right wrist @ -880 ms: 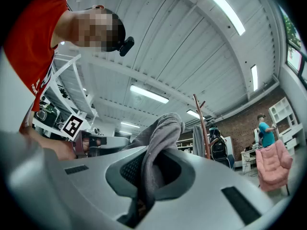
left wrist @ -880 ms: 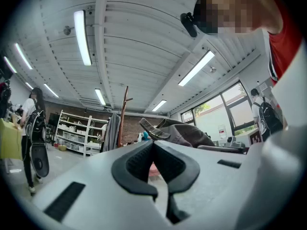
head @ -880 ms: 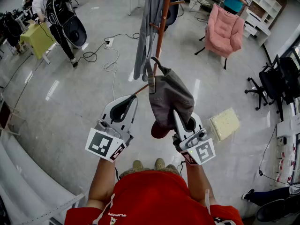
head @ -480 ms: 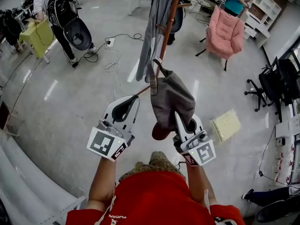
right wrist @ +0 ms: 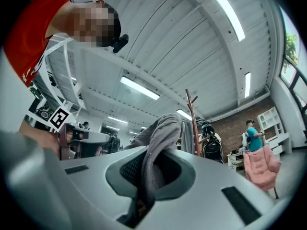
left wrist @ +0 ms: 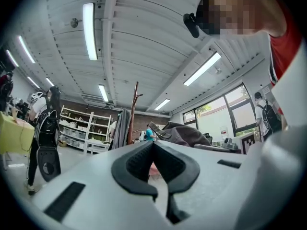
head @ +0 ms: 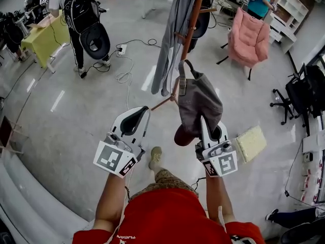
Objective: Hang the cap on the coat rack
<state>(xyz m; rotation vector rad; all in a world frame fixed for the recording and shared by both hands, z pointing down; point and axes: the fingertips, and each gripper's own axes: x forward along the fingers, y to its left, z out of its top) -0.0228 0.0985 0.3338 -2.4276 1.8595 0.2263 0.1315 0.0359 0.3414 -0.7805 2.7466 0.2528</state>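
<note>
The grey cap (head: 199, 101) hangs bunched from my right gripper (head: 204, 122), which is shut on its cloth; its strap loop (head: 181, 71) sticks up beside the pole. In the right gripper view the cap (right wrist: 160, 135) is pinched between the jaws of that gripper (right wrist: 152, 164). The reddish-brown coat rack (head: 191, 27) stands just beyond the cap, with a grey garment (head: 174, 34) hanging on it. My left gripper (head: 142, 113) is level with the right one, to the left of the cap and apart from it. In its own view the left gripper (left wrist: 153, 145) is shut on nothing, and the rack (left wrist: 135, 110) stands ahead.
A pink armchair (head: 249, 34) stands behind the rack on the right, with black office chairs (head: 304, 93) further right. A pale yellow block (head: 252, 142) lies on the floor by my right gripper. A person with a backpack (head: 84, 14), a yellow table (head: 45, 37) and floor cables (head: 122, 60) are at left.
The view has moved closer to the coat rack, and a foot now shows below the grippers. Both grippers keep their pose, and the cap stays in the right one.
</note>
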